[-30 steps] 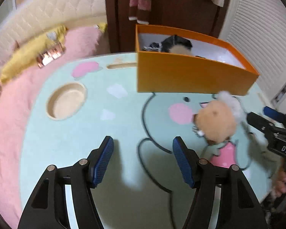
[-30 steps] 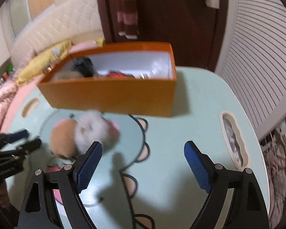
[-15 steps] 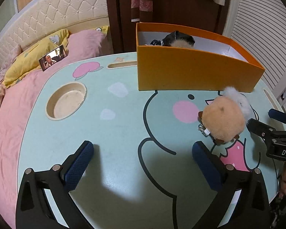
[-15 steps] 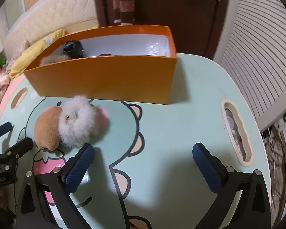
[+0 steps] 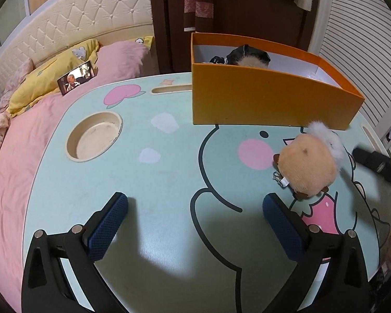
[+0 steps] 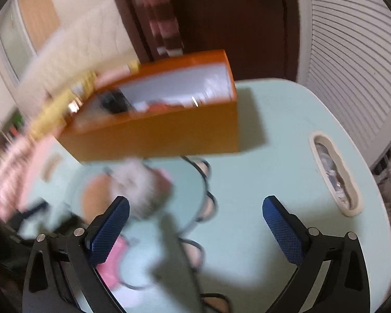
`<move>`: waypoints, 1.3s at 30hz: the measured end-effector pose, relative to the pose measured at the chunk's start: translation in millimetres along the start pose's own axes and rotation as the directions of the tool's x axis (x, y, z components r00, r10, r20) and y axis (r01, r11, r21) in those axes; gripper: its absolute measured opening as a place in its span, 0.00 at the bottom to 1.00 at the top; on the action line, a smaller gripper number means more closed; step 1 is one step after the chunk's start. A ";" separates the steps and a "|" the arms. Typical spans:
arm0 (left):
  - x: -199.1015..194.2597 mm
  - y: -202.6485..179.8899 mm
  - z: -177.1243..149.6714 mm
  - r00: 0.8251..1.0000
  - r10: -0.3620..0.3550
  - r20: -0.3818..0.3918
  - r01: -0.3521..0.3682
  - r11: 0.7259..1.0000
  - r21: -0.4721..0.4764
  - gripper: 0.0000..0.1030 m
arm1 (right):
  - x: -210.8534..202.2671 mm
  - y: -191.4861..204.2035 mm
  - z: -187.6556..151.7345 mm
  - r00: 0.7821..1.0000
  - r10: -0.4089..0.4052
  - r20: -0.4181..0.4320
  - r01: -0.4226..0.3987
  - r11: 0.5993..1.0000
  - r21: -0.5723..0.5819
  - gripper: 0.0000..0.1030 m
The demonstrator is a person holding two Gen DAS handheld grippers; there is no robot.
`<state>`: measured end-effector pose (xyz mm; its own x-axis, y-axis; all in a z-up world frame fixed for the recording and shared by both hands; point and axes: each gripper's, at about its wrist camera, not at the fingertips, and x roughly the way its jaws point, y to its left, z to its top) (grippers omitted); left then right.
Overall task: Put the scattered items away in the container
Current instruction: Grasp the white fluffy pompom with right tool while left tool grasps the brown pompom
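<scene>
Left wrist: mint cartoon table, orange box at back; tan plush just before box, uncollected. Left gripper spread wide, empty, ready.

Right wrist, blurred: right gripper wide apart, empty, plush before box, beside left finger.

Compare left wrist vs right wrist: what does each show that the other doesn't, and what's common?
Left wrist only: the round cup recess in the table, a phone propped on the yellow pillow, and sharp detail of the tan plush.

Right wrist only: the slot handle at the table's edge. This view is motion-blurred.

Both: the orange box with items inside, the plush and white pom-pom still out on the table, and each view's own gripper, left gripper and right gripper, open and empty.
</scene>
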<state>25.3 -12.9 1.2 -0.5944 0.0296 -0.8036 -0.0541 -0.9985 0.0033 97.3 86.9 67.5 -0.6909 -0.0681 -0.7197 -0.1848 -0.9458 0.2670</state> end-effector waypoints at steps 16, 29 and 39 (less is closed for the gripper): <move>-0.4 1.1 0.0 1.000 -0.001 0.001 0.001 1.000 0.001 1.00 | 41.8 54.7 3.4 0.991 -0.116 -0.072 0.093 0.959 -0.268 0.36; -0.1 1.2 0.9 1.000 -0.006 0.000 0.006 1.000 0.008 1.00 | 32.2 34.3 -2.3 0.996 -0.066 -0.067 0.050 0.975 -0.217 0.30; -28.3 -11.5 12.3 0.992 -0.114 0.049 0.114 0.993 0.009 1.00 | 15.3 -18.1 -4.7 0.992 -0.117 -0.041 0.112 0.988 -0.103 0.30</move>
<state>32.9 -1.7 31.2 -0.6230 0.1455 -0.7685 -0.1288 -0.9882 -0.0827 93.4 101.5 48.7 -0.6349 0.0301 -0.7720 -0.1885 -0.9751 0.1170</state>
